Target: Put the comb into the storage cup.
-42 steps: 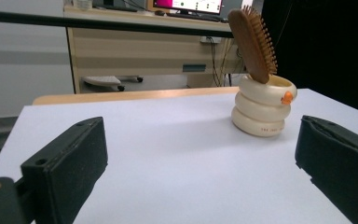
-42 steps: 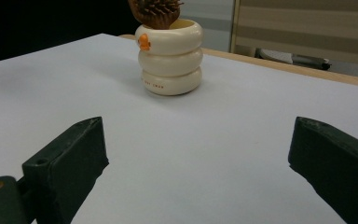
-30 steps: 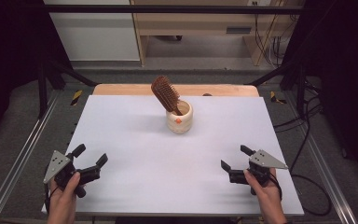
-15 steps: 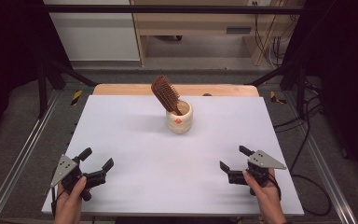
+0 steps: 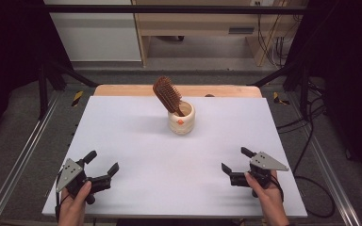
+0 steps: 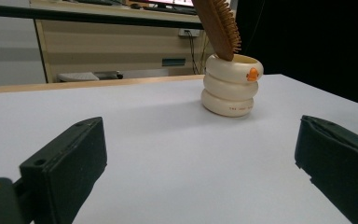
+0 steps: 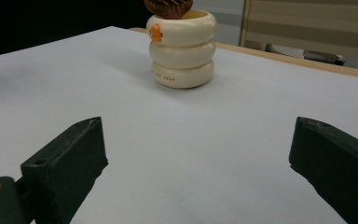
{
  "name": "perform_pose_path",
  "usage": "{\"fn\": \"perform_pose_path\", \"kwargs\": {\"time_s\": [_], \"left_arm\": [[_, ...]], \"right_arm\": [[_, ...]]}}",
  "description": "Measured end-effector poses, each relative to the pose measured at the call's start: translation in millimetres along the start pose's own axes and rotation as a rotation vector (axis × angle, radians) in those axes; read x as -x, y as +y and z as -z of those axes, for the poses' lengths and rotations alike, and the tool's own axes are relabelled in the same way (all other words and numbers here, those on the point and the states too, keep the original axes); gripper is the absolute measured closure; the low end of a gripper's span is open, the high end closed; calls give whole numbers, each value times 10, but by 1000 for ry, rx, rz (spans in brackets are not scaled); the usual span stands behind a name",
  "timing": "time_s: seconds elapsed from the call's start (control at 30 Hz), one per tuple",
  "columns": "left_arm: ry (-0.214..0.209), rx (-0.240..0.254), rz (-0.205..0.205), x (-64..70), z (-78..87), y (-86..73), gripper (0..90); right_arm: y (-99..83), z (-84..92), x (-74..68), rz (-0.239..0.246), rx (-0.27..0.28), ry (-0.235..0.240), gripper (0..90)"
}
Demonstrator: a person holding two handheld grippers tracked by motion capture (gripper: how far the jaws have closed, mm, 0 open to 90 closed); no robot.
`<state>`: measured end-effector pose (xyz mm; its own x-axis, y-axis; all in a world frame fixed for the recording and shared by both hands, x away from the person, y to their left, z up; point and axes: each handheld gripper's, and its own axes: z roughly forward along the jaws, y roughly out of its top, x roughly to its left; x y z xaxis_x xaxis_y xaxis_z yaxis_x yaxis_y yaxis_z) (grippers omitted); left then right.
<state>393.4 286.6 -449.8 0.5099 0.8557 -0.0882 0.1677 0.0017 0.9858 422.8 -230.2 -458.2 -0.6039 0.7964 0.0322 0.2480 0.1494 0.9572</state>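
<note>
1. High view: the cream cup (image 5: 181, 119) stands near the desk's (image 5: 122, 136) far edge, midway along it, with the wooden hairbrush (image 5: 168, 95) leaning in it. The left gripper (image 5: 102, 166) and right gripper (image 5: 233, 160) sit released near the near corners.
2. Left gripper view: jaws spread wide, the cup (image 6: 231, 85) well ahead.
3. Right gripper view: jaws apart, empty, the cup (image 7: 182, 49) far off.

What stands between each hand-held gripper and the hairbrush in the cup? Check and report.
Nothing visible does. Bare white table lies between the left hand-held gripper, the right hand-held gripper and the cream cup holding the leaning hairbrush. Both stand open.
</note>
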Motion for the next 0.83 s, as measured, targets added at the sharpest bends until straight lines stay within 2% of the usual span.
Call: {"fn": "perform_pose_path", "kwargs": {"time_s": [0.3, 0.53, 0.67, 0.83], "left_arm": [[-27, -1, -4, 80, -17, -12, 26], [-43, 7, 16, 168, -32, -3, 27], [-33, 23, 11, 193, -15, 16, 27], [-13, 32, 18, 135, 6, 0, 25]], "right_arm": [[-11, -10, -1, 6, 13, 2, 42], [-17, -21, -11, 16, 19, 6, 41], [-17, -29, -15, 23, 22, 7, 41], [-14, -30, -11, 26, 24, 7, 40]]}}
